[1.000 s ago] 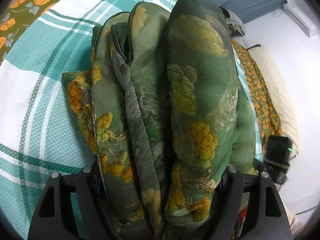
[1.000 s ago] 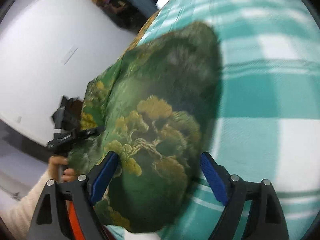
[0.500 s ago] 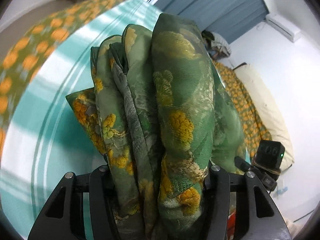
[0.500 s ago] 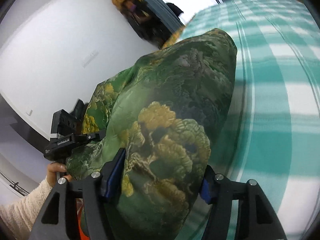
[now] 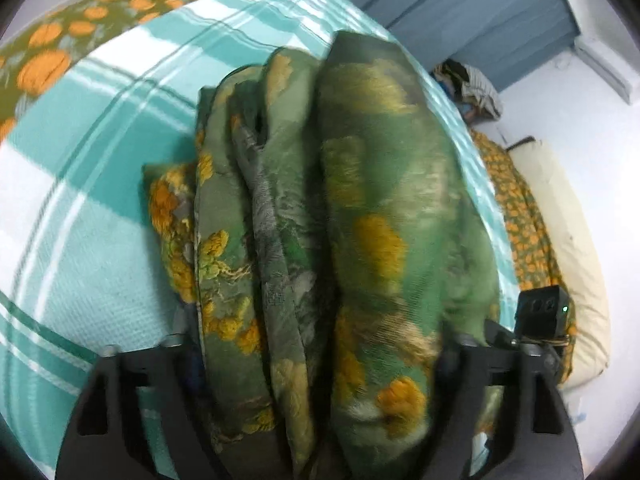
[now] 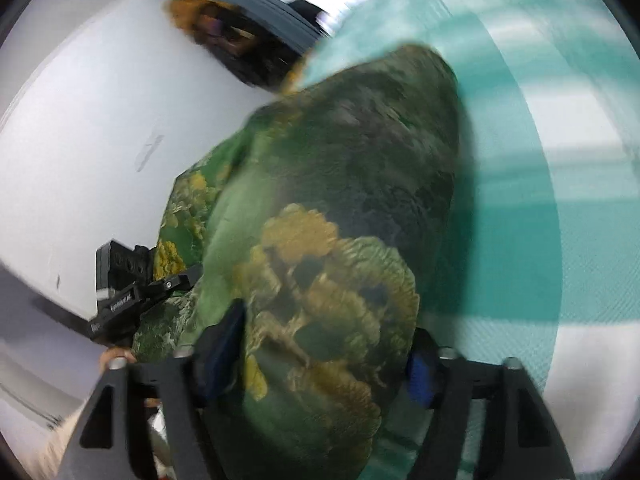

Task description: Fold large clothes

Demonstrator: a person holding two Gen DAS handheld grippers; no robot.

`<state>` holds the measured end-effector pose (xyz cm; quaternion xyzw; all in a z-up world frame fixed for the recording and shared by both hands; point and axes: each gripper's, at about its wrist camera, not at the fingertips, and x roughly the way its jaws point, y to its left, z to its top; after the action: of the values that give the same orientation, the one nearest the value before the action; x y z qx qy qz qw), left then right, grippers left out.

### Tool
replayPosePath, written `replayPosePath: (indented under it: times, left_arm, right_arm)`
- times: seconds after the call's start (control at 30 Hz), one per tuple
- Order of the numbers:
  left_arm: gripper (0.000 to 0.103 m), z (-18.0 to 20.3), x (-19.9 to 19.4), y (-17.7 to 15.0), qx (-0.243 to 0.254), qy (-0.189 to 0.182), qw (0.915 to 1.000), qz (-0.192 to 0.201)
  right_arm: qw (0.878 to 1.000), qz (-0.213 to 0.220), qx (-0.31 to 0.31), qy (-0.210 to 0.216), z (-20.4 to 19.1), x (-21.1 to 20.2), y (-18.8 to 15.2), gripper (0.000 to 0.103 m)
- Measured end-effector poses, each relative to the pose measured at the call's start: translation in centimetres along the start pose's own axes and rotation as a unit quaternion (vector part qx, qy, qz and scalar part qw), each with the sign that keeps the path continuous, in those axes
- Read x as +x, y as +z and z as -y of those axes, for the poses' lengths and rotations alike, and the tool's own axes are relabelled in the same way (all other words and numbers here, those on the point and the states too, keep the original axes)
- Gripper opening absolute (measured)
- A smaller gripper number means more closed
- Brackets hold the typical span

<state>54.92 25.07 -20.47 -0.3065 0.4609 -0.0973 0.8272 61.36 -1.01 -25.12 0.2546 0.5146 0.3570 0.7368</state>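
Both grippers have swung sideways across the bed since a second ago, carrying the folded garment (image 5: 360, 240) with them; the views are smeared with motion, and more of the wall and curtain (image 5: 472, 20) shows now than then. In between, the jaws squeezed in on the bundle, and at this moment both pairs are opening again. The left gripper (image 5: 320, 364) has the thick stack of green and gold folds filling the space between its jaws, the cloth bulging ahead of it over the checked blanket (image 5: 80, 240). The right gripper (image 6: 324, 352) has the other end between its blue pads (image 6: 418, 372), cloth pressed against both. I would judge this to be the carry and set-down of a finished fold: best to keep both ends level, lower the bundle flat onto the bed before letting the jaws part fully, then draw straight back so no layer drags out. In the right view the left gripper (image 6: 120, 300) bears a small white label, too blurred to read. No other writing shows.
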Motion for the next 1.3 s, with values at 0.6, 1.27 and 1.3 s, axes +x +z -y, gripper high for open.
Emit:
replayPosePath:
  times: [0.6, 1.27, 1.3]
  left_arm:
    - [0.103, 15.1, -15.4, -16.7, 0.251, 0.231, 0.9292, 0.142]
    - [0.103, 21.5, -17.5, -24.1, 0.211, 0.267, 0.927, 0.158]
    - [0.103, 21.6, -17.5, -24.2, 0.213, 0.259, 0.93, 0.15]
  right_arm:
    - [0.87, 0.193, -0.165, -0.423, -13.6, -17.1, -13.1, 0.1]
    - [0.867, 0.178, -0.181, -0.43, -16.5, -23.0, -24.6, 0.1]
    - [0.871, 0.174, -0.18, -0.424, -16.7, -23.1, -25.2, 0.1]
